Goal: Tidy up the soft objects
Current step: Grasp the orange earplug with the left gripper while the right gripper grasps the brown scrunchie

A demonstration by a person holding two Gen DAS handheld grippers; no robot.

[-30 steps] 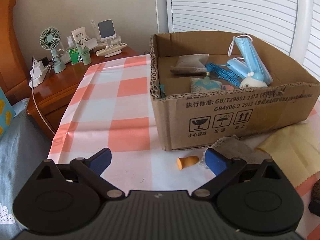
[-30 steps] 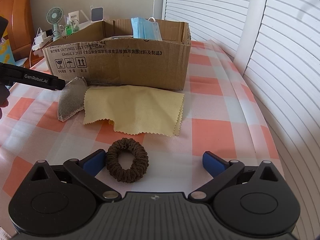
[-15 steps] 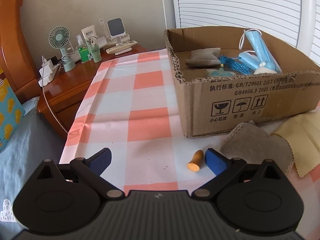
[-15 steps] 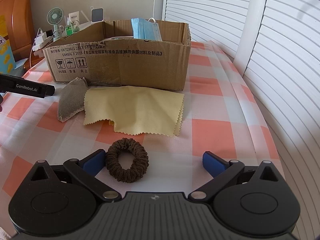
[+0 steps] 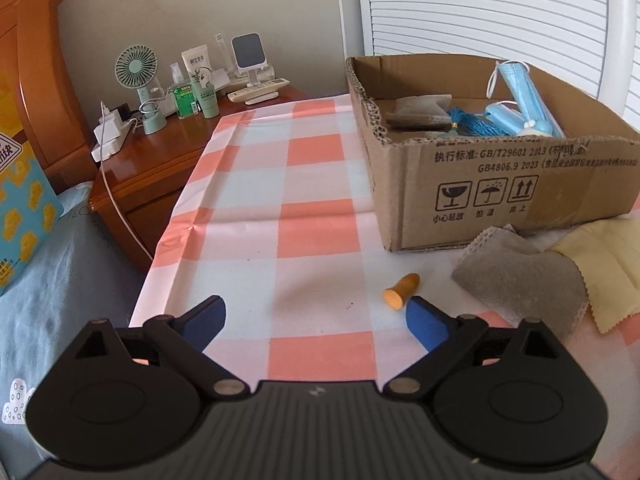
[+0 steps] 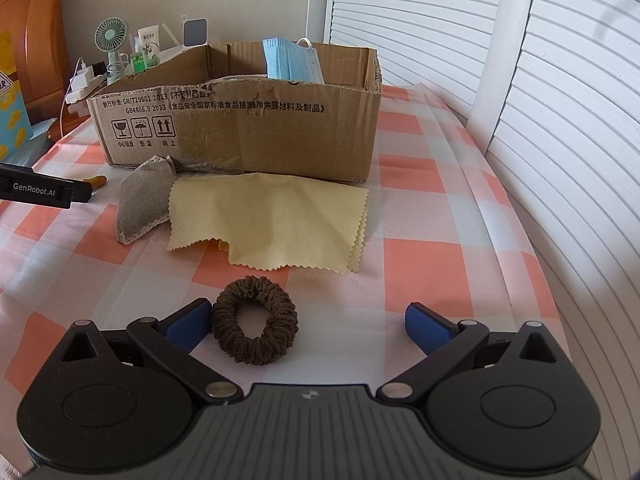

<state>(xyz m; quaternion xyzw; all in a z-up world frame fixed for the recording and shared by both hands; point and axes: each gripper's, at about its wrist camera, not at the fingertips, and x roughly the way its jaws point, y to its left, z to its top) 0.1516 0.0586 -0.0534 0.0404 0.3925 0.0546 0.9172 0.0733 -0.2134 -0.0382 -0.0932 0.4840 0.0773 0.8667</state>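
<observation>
An open cardboard box [image 5: 500, 204] [image 6: 240, 128] stands on the checked tablecloth and holds blue face masks [image 5: 524, 96], a blue tassel and grey cloth. An orange earplug [image 5: 401, 289] lies just ahead of my left gripper's [image 5: 316, 320] right fingertip; that gripper is open and empty. A grey cloth [image 5: 520, 276] [image 6: 146, 198] and a yellow cloth [image 6: 272, 216] lie in front of the box. A brown scrunchie [image 6: 255, 326] lies between the open fingers of my right gripper [image 6: 308, 322], close to its left finger.
A wooden nightstand [image 5: 160, 160] with a small fan [image 5: 136, 68], bottles and a charger stands left of the table. White shutters [image 6: 540, 120] run along the right. The left gripper's body [image 6: 40, 192] shows at the left edge of the right wrist view.
My left gripper has drawn back and left from the box, so the earplug and grey cloth now sit farther ahead. My right gripper has stayed still.
</observation>
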